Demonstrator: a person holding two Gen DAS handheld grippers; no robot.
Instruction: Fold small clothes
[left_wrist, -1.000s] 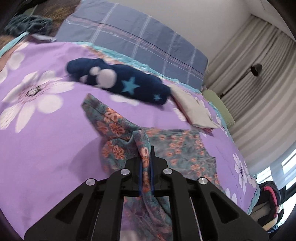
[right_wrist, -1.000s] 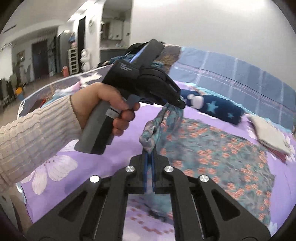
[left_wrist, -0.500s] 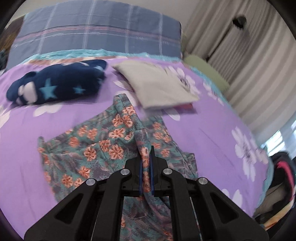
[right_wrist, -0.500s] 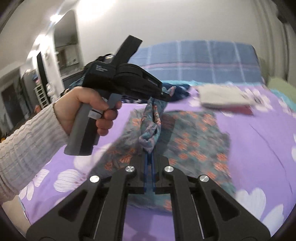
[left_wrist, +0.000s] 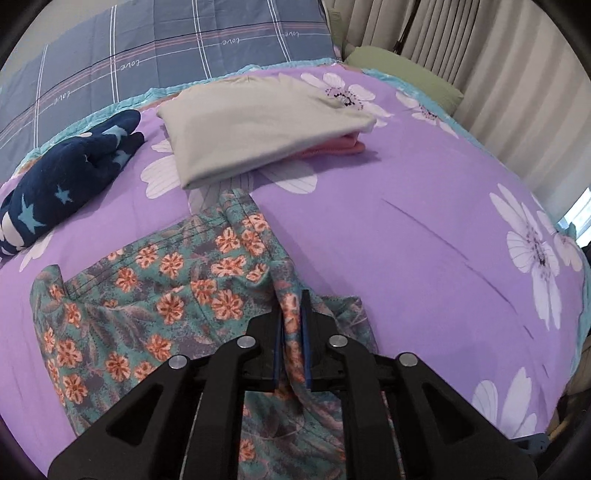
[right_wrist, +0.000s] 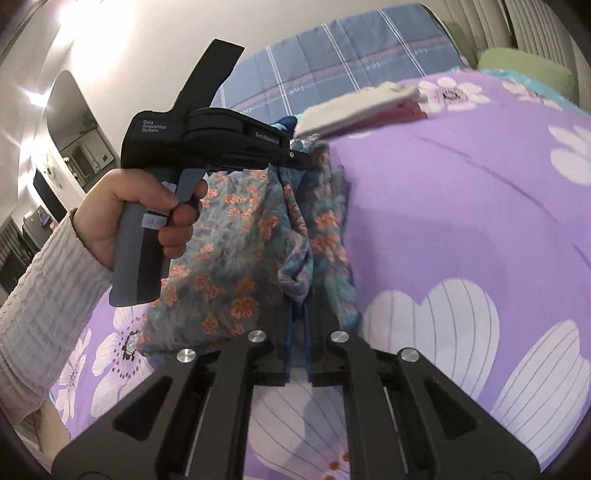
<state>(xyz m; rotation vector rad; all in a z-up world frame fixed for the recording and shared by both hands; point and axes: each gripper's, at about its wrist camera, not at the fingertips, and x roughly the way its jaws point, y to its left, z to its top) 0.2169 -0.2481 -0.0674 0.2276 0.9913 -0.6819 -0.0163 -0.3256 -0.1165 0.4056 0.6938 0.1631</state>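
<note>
Both hand-held grippers, left (left_wrist: 291, 332) and right (right_wrist: 298, 339), are clamping the floral shorts (left_wrist: 155, 295); thin bunched fabric is risking slipping out, spoiling the fold.

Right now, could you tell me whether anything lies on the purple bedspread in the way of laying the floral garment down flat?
Nothing visible does. Both grippers, left and right, already pinch the floral garment, and the purple bedspread beside it is bare. The folded grey cloth and the navy star item lie farther back, apart from it.
</note>
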